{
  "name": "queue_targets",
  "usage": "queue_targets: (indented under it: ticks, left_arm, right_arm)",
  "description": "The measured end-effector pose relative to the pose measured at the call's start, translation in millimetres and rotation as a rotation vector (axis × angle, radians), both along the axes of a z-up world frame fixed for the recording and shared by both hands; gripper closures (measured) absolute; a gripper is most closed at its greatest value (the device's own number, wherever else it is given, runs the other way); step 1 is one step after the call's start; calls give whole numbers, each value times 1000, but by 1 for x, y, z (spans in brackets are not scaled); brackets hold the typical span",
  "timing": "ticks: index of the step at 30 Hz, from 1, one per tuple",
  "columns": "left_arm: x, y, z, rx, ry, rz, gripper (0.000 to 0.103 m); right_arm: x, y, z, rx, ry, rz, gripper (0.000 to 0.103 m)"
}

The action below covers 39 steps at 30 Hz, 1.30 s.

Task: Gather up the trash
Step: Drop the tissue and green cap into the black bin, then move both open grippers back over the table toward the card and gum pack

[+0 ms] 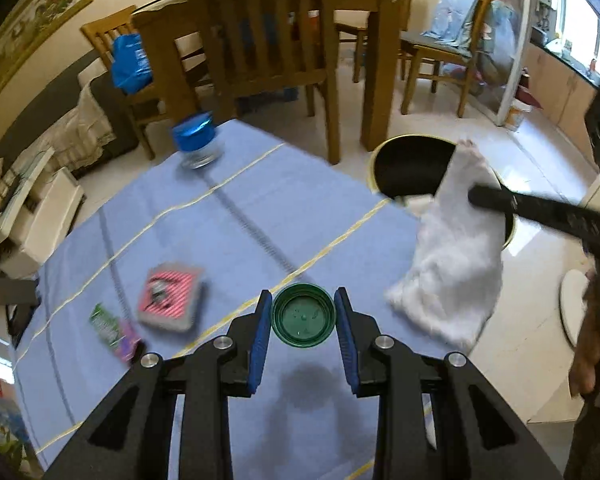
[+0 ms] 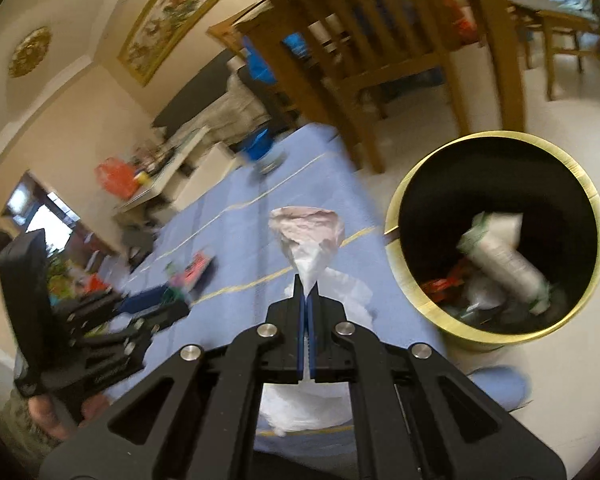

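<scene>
My left gripper (image 1: 303, 314) is shut on a green bottle cap (image 1: 303, 316), its open side up, held above the blue tablecloth (image 1: 240, 216). My right gripper (image 2: 308, 284) is shut on a crumpled white tissue (image 2: 306, 240), lifted over the table's right edge; the tissue also shows in the left wrist view (image 1: 452, 248). A gold-rimmed black bin (image 2: 496, 236) stands on the floor to the right and holds a white bottle (image 2: 504, 256) and wrappers. On the cloth lie a red-striped packet (image 1: 170, 296) and a green and pink wrapper (image 1: 114, 332).
A jar with a blue lid (image 1: 198, 140) stands at the table's far edge. Wooden chairs (image 1: 268, 52) and a dining table stand behind it. The bin (image 1: 412, 168) sits just past the table's right corner. Tiled floor lies to the right.
</scene>
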State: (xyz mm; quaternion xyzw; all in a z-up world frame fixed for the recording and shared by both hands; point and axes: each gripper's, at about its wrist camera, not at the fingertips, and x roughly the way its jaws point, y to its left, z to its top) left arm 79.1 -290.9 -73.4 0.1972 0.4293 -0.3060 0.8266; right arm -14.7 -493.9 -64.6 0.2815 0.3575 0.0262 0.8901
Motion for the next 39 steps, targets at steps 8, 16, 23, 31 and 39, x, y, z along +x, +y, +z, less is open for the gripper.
queue_targets:
  ticks: [8, 16, 23, 31, 39]
  left_arm:
    - [-3, -46, 7, -31, -24, -44, 74]
    - [-7, -73, 4, -17, -47, -81, 73]
    - [-6, -98, -2, -5, -52, -117, 73]
    - [-3, -156, -2, -60, -25, -233, 35]
    - [-7, -134, 1, -67, -21, -221, 28]
  right_arm:
    - [1, -82, 29, -114, -35, -209, 102]
    - [25, -122, -22, -131, 99, -263, 59]
    - [-7, -139, -41, -54, 74, -335, 57]
    - [-66, -167, -53, -5, 68, -465, 46]
    - [-86, -173, -62, 5, 95, -493, 45]
